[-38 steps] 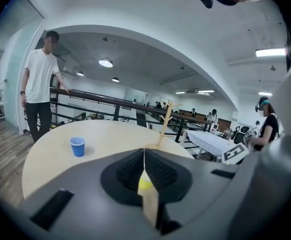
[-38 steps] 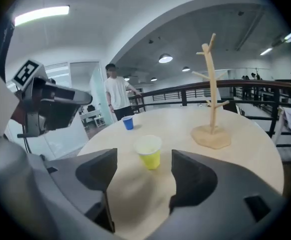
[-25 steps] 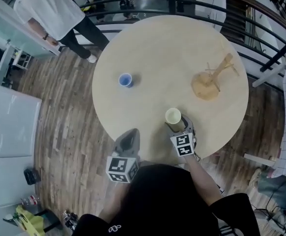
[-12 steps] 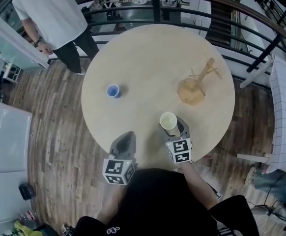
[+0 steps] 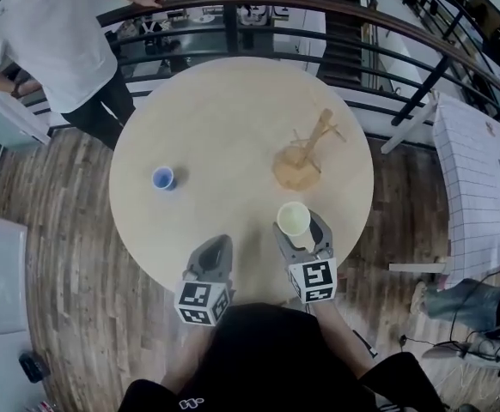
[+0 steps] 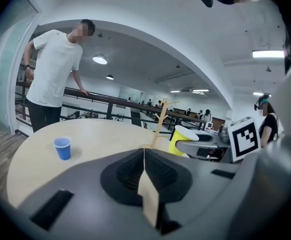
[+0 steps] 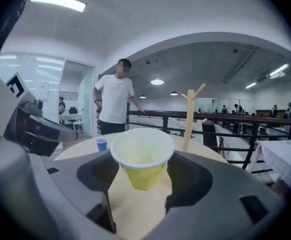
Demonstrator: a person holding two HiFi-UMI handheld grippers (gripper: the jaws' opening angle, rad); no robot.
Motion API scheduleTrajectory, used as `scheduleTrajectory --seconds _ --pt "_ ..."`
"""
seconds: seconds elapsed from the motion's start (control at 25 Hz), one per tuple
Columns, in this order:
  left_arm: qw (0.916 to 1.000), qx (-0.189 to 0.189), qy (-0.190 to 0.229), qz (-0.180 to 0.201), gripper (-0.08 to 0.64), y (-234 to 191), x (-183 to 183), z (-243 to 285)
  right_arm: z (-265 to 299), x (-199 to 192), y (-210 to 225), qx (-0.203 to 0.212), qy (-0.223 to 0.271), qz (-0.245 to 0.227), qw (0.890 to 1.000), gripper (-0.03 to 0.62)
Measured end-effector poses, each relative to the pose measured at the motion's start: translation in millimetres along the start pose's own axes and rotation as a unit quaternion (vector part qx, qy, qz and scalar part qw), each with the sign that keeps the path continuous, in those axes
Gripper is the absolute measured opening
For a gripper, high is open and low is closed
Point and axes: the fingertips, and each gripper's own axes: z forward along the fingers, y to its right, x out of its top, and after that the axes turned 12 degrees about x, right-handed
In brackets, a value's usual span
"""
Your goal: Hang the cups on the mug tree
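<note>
A yellow paper cup [image 5: 294, 220] sits between the jaws of my right gripper [image 5: 301, 228], which is shut on it. In the right gripper view the yellow cup [image 7: 142, 161] hangs upright, its base clear of the table, in my right gripper [image 7: 143, 176]. The wooden mug tree [image 5: 306, 151] stands just beyond it, its pegs bare. A small blue cup [image 5: 163, 178] stands alone at the table's left. My left gripper [image 5: 218, 245] is shut on nothing at the near table edge. Its view shows the left gripper [image 6: 144, 156], the blue cup [image 6: 62, 148] and the mug tree [image 6: 160, 121].
The round pale wooden table [image 5: 233, 110] stands on a plank floor. A person in a white T-shirt [image 5: 48, 41] leans on the dark railing [image 5: 387, 24] behind it at the far left. A white gridded cloth [image 5: 478, 178] lies to the right.
The head view has swung, so the table sits further left. The right gripper with the yellow cup now lines up straight in front of the mug tree. The left gripper stays shut.
</note>
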Motion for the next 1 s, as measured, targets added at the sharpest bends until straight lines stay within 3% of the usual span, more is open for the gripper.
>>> scheduleTrajectory --seconds 0.16,0.28,0.36,0.48,0.56,0.8,1.0 --pt "1.0 -0.006 0.0 -0.005 0.012 2 -4 4 -11 -24 35 -0.046 -0.081 -0.044 0.995 0.308" --pt "0.9999 -0.005 0.006 -0.012 0.012 0 -3 7 -17 -36 74 -0.077 -0.163 -0.111 0.977 0.305" --pt "0.9997 -0.002 0.009 -0.022 0.012 -3 -4 6 -19 -48 101 -0.091 -0.243 -0.142 0.955 0.302" --pt "0.9989 0.001 0.009 -0.046 0.012 -9 -10 5 -19 -72 136 -0.09 -0.373 -0.148 0.912 0.301" --pt "0.9983 0.006 0.009 -0.057 0.012 -14 -14 6 -13 -78 155 -0.086 -0.425 -0.163 0.886 0.301" --pt "0.9967 0.023 0.015 -0.077 0.012 -31 -15 1 27 -68 171 -0.082 -0.465 -0.233 0.85 0.301" --pt "0.9954 0.035 0.019 -0.087 0.012 -47 -17 -6 52 -58 163 -0.084 -0.475 -0.279 0.831 0.301"
